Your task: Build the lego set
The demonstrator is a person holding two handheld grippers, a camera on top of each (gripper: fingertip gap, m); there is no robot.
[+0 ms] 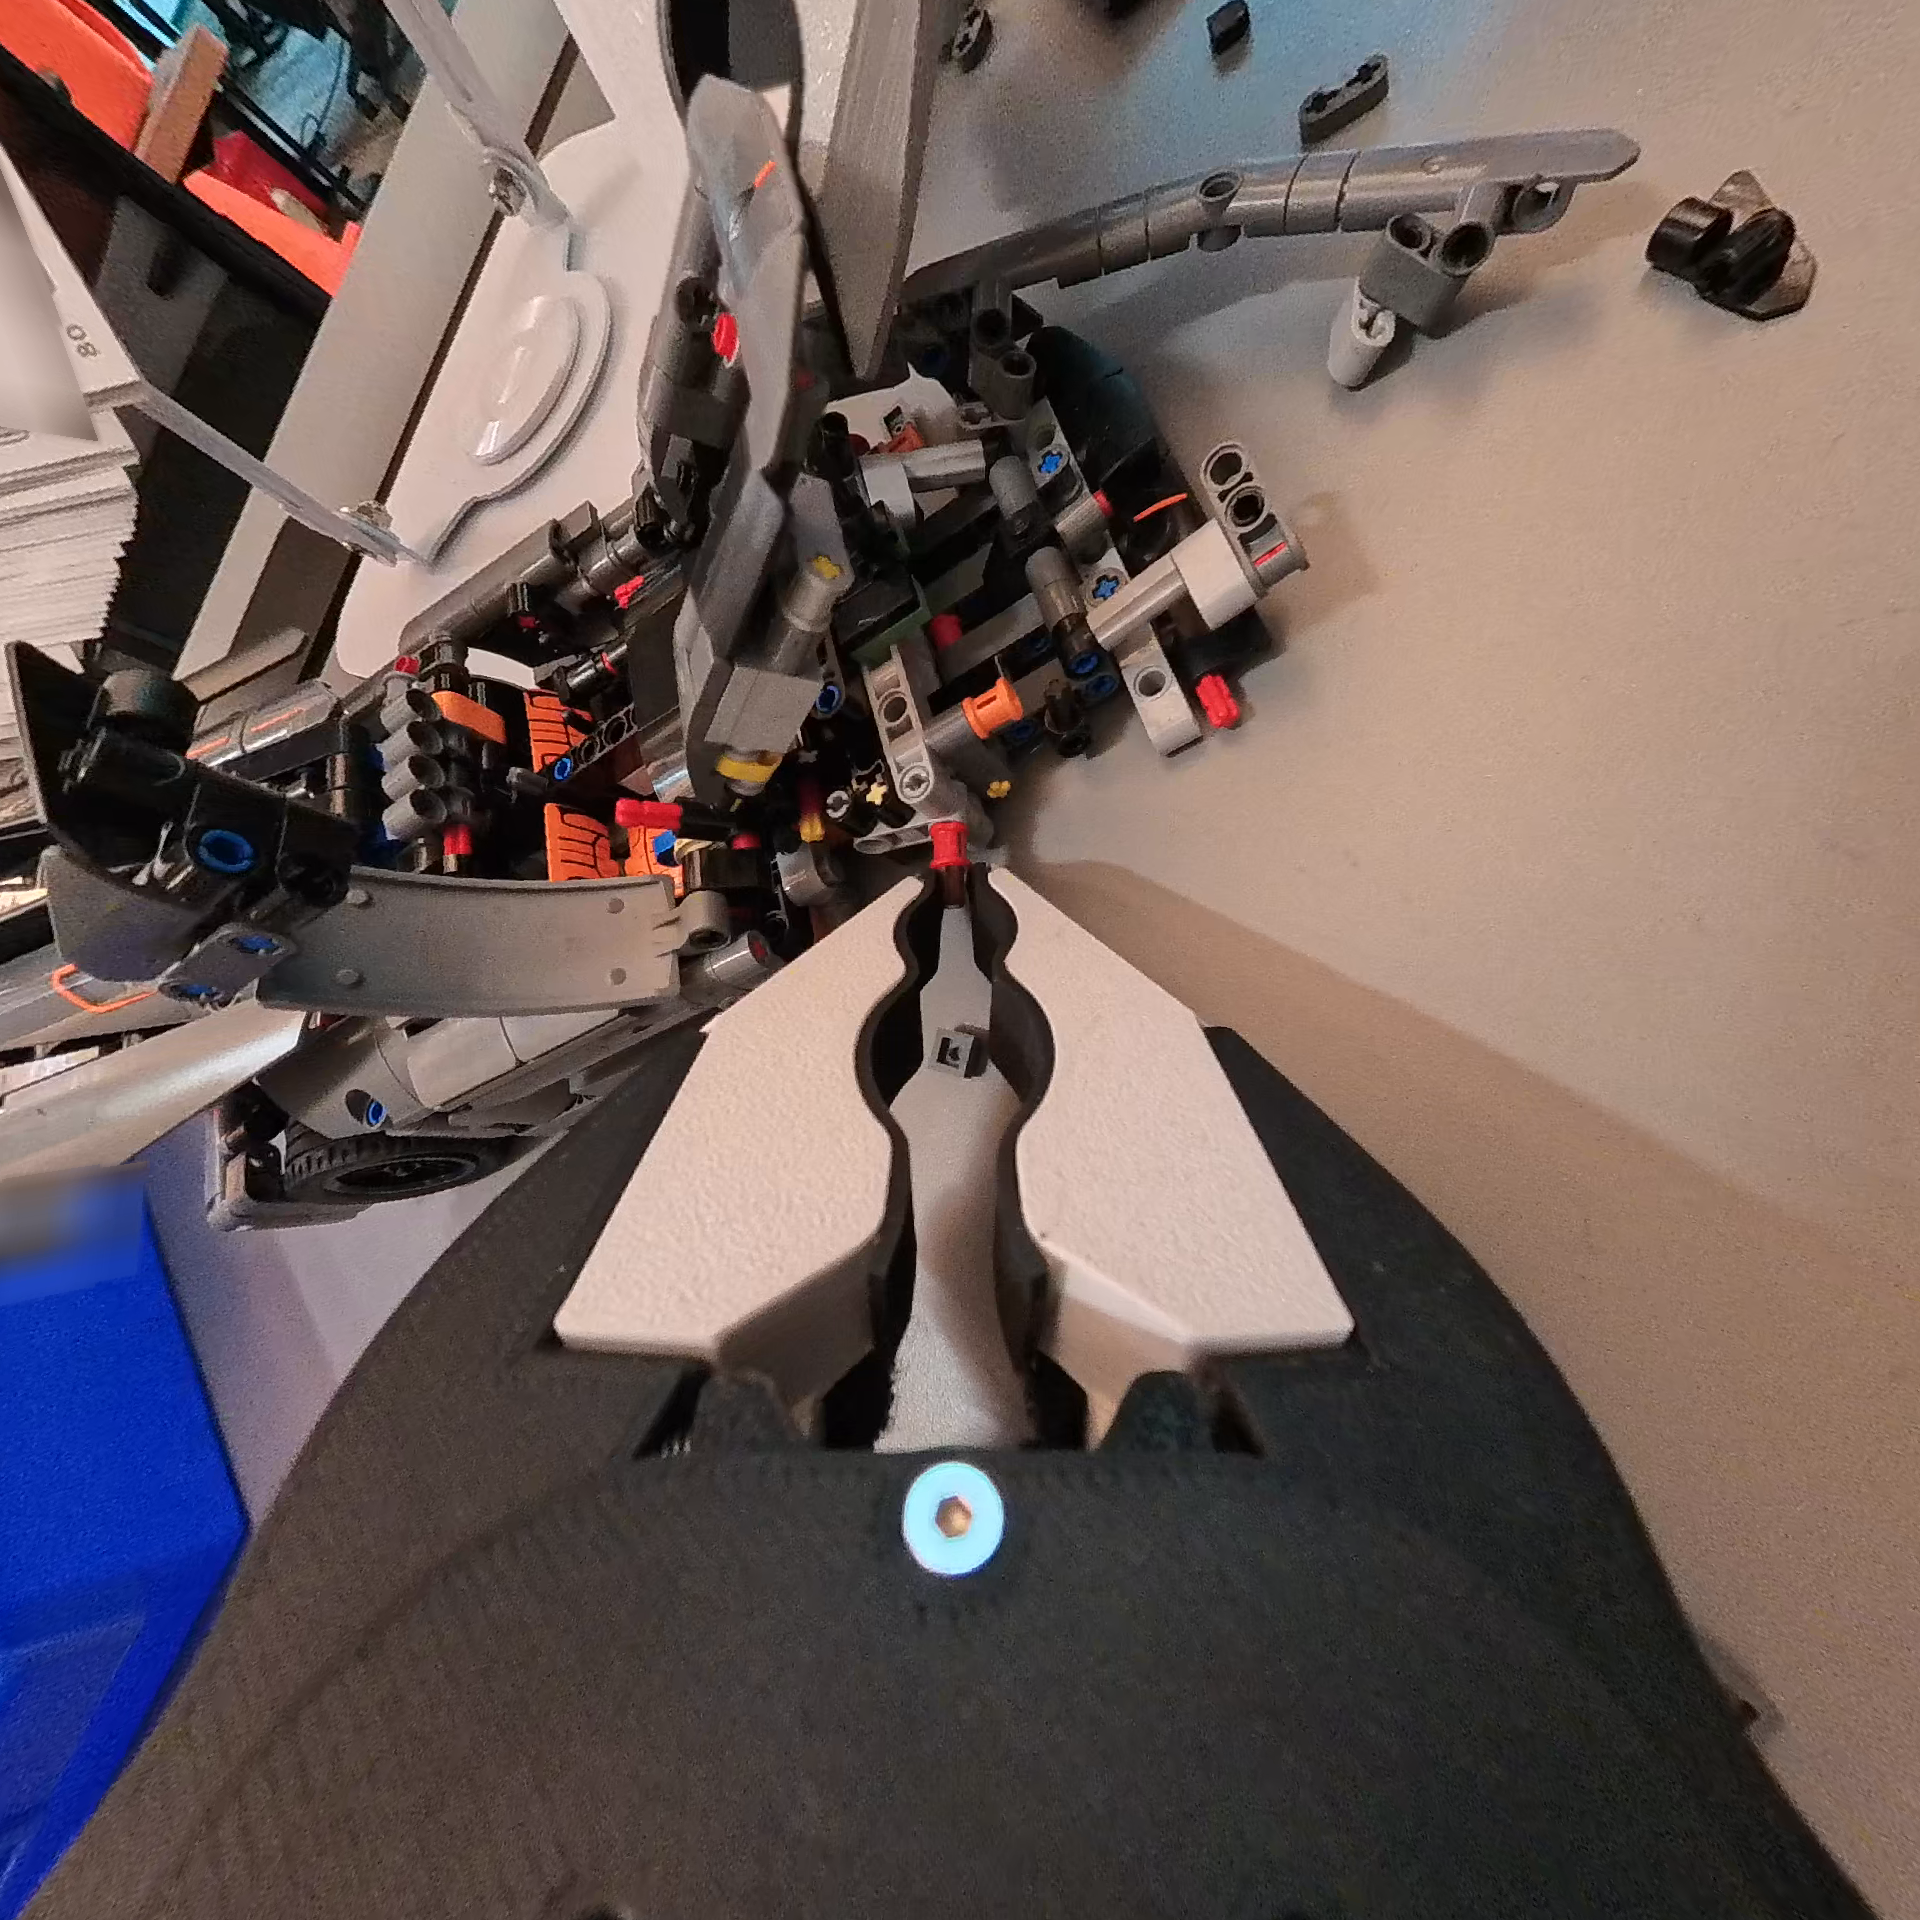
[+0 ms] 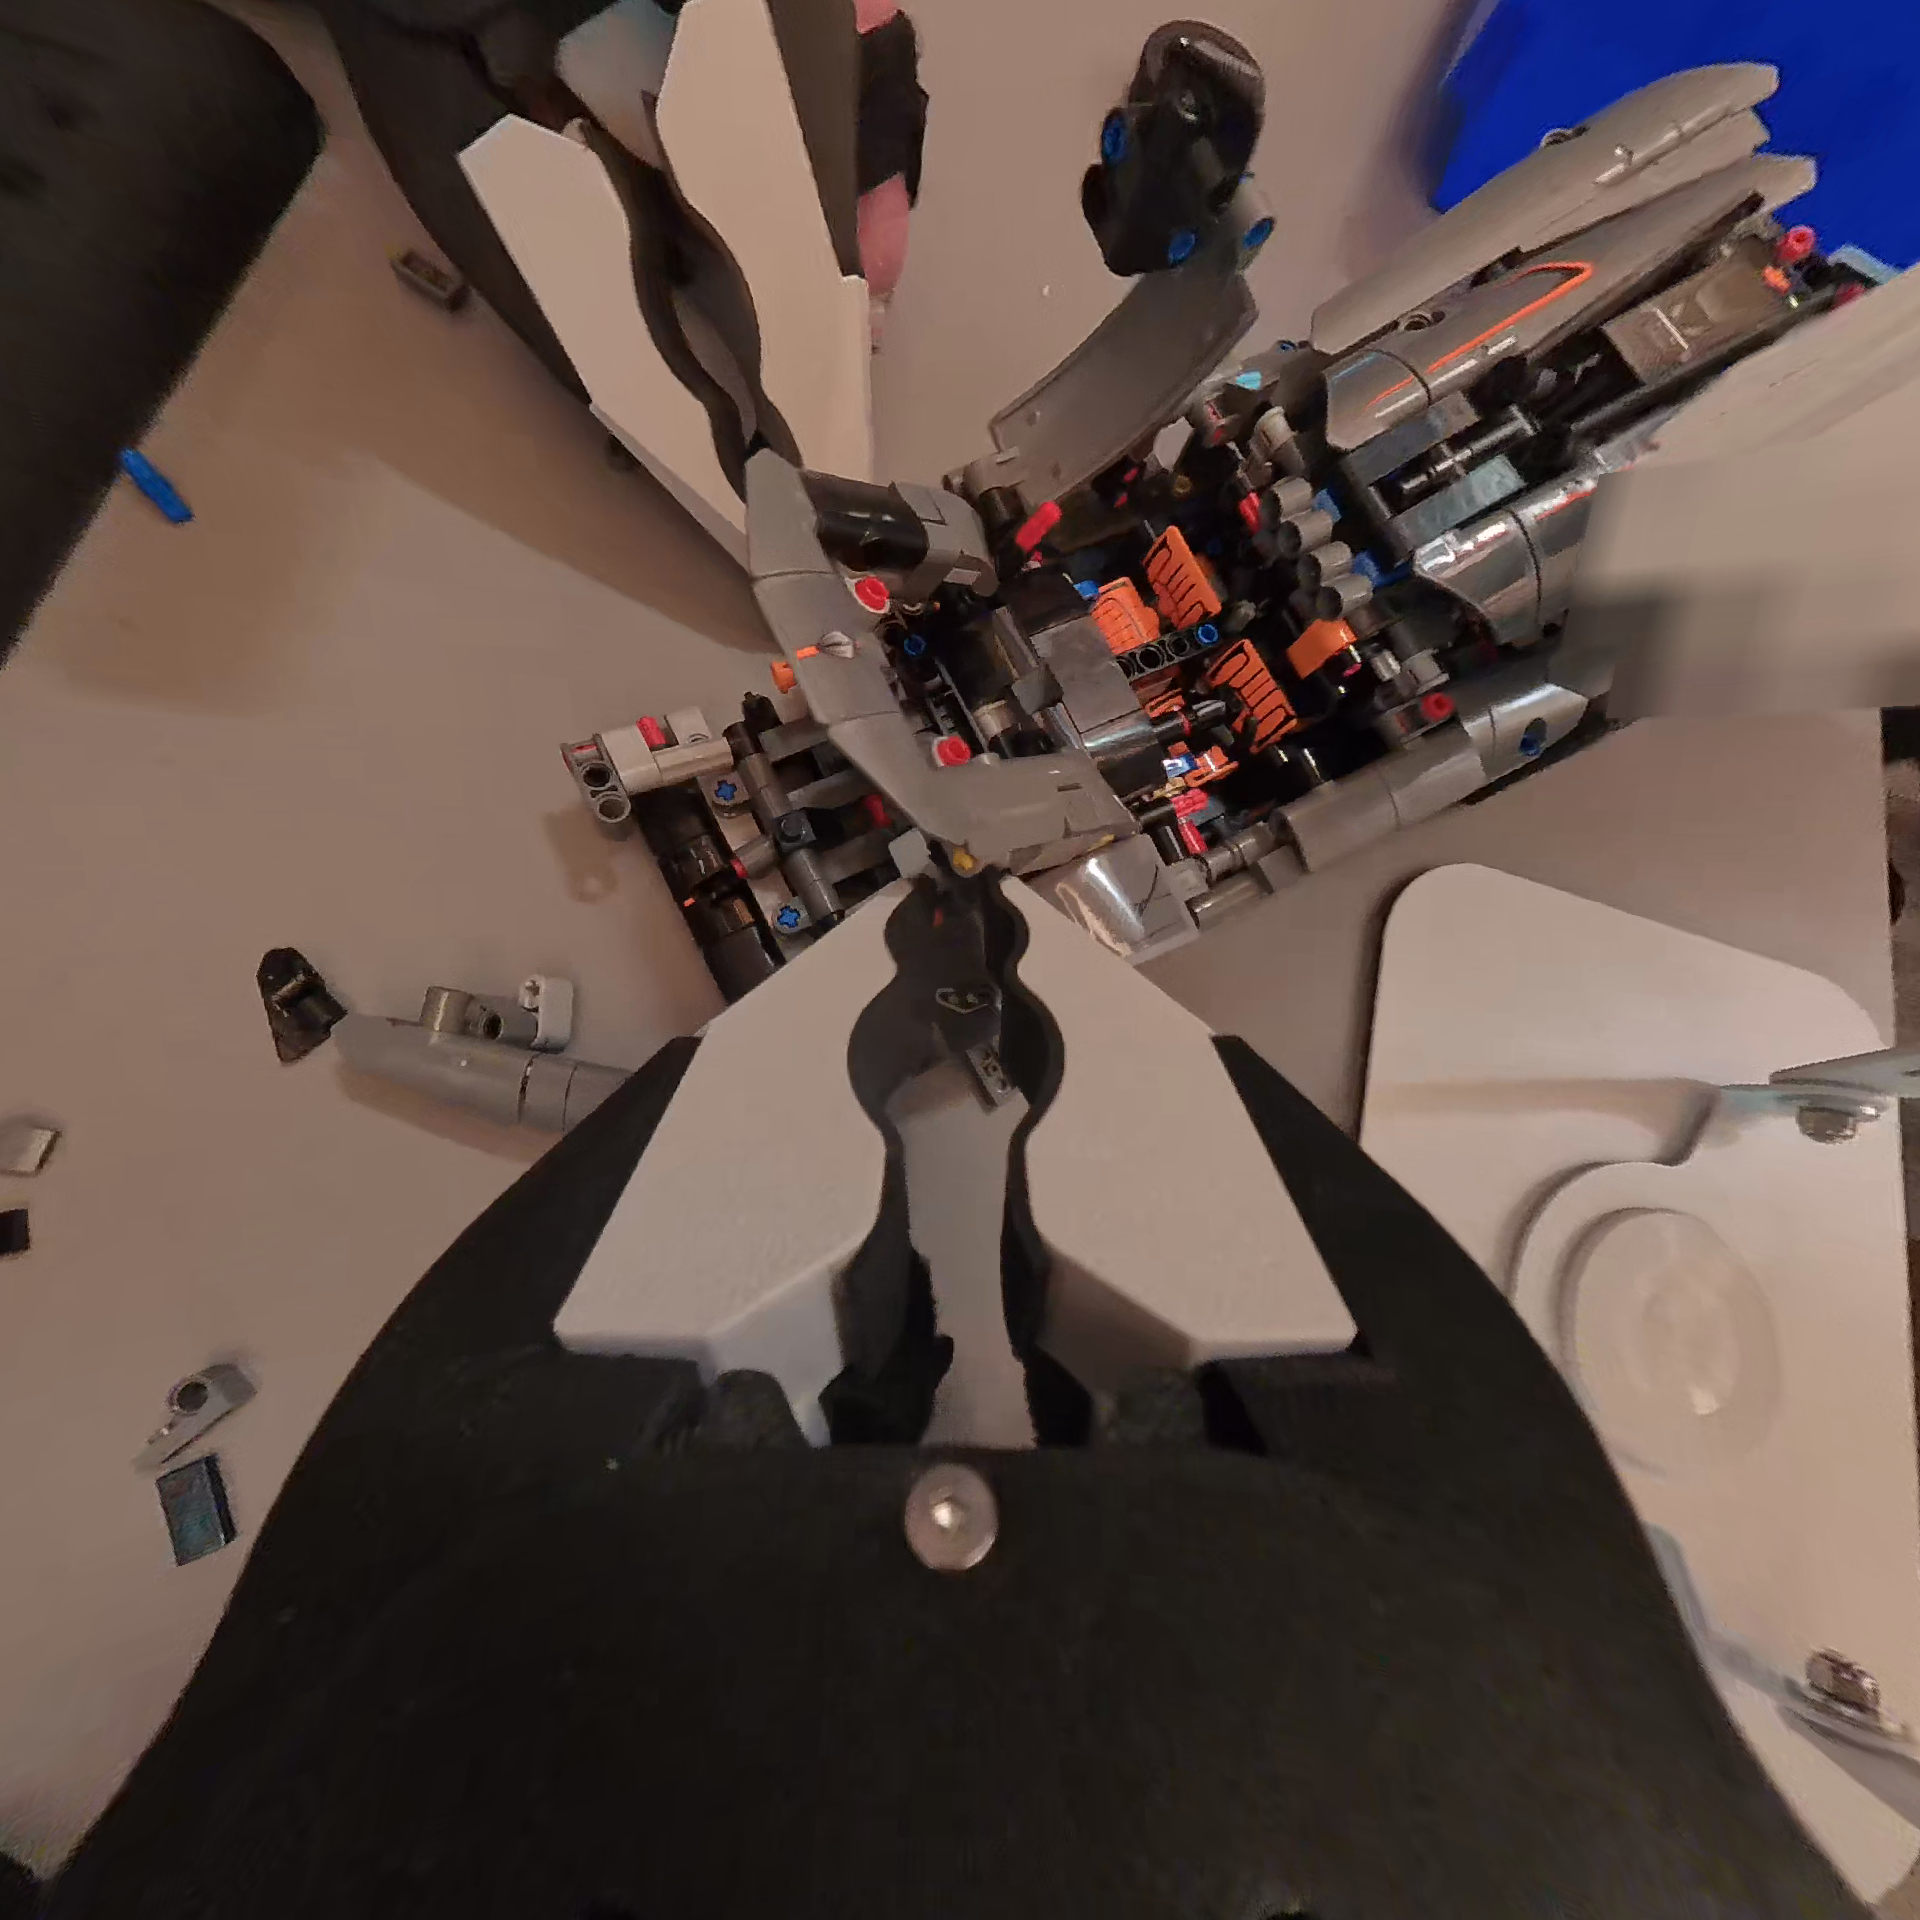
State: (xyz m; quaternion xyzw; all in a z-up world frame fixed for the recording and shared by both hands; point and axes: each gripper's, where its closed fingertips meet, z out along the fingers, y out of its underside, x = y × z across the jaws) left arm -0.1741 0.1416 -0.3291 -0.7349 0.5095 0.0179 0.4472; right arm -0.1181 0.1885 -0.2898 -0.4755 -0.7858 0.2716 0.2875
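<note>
Lego car [image 1: 727, 644], part-built, grey panels over a black, orange and red technic core, sits on the pale tabletop [image 1: 1558, 831] between both tools, nose end toward the blue bin [image 1: 94, 1507]. Left gripper [image 1: 951, 883]: fingers nearly closed, tips pinching a red pin [image 1: 948, 840] that sticks out of a light grey beam on the car's frame. Right gripper [image 2: 961, 883]: fingers [image 2: 1101, 1049] closed down to a narrow slot at the car's edge, just below a long grey panel assembly [image 2: 883, 717] lying tilted across the chassis; looks like they grip its lower end, but the contact is dark and I can't tell for sure. In the right wrist view the left gripper's white fingers [image 2: 790, 208] come in from the top, with a gloved hand [image 2: 883, 156] behind them. Loose parts on the tabletop, well apart from the car: a long curved grey arch piece [image 1: 1299, 197], a small black sub-assembly [image 1: 1730, 249], short black pieces [image 1: 1340, 99] near the top edge, a grey connector cluster [image 2: 488, 1049], a blue pin [image 2: 156, 483], a small dark tile [image 2: 195, 1507]. White plate with a round embossed disc [image 2: 1662, 1299] sits beside the car, bolted under clear brackets. Stack of paper [image 1: 52, 520] at the far left of the left wrist view.
</note>
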